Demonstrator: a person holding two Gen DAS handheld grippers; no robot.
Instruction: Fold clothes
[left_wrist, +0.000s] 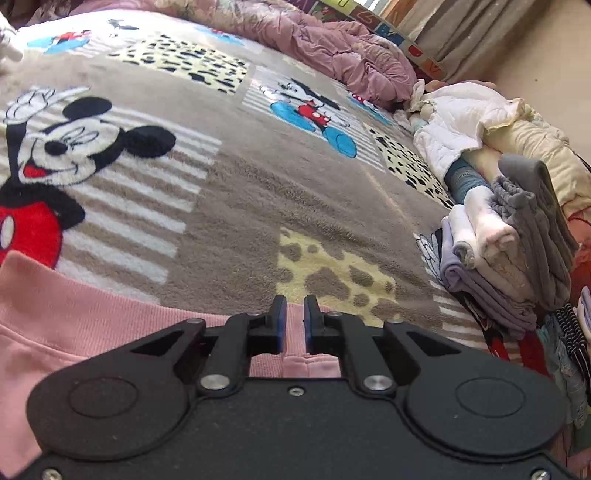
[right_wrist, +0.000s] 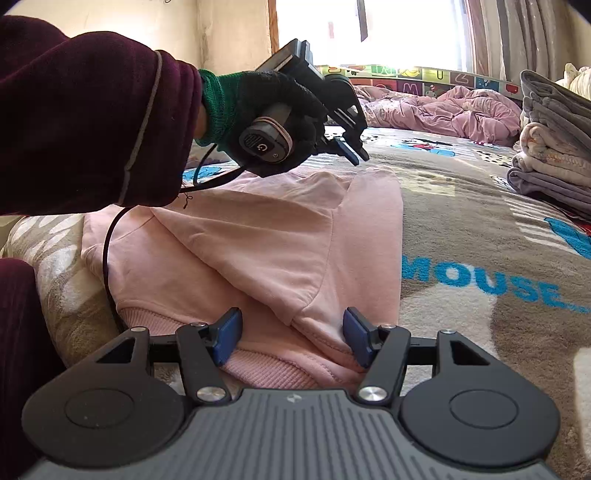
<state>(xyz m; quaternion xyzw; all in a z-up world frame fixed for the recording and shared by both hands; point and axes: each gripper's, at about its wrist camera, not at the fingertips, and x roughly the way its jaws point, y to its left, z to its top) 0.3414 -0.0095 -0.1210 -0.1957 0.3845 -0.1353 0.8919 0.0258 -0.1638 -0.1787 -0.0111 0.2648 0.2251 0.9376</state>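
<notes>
left gripper (left_wrist: 294, 317): jaws together, empty, above pink sweatshirt (right_wrist: 258, 236) | right gripper (right_wrist: 291, 332): jaws apart over near hem | folded stack (left_wrist: 509, 251): far right

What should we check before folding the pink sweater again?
1. Pink sweater lies on the blanket: ok.
2. Sleeve folded across the body: ok.
3. Right gripper open, ribbed hem between its fingers, pads not pressing: ok.
4. Left gripper above the sweater's far end, shut, holding nothing: not ok for grabbing.
5. Black cable hanging beside the sweater's edge: cannot tell if it will snag.
6. Folded pile sits apart at the side: ok.
</notes>
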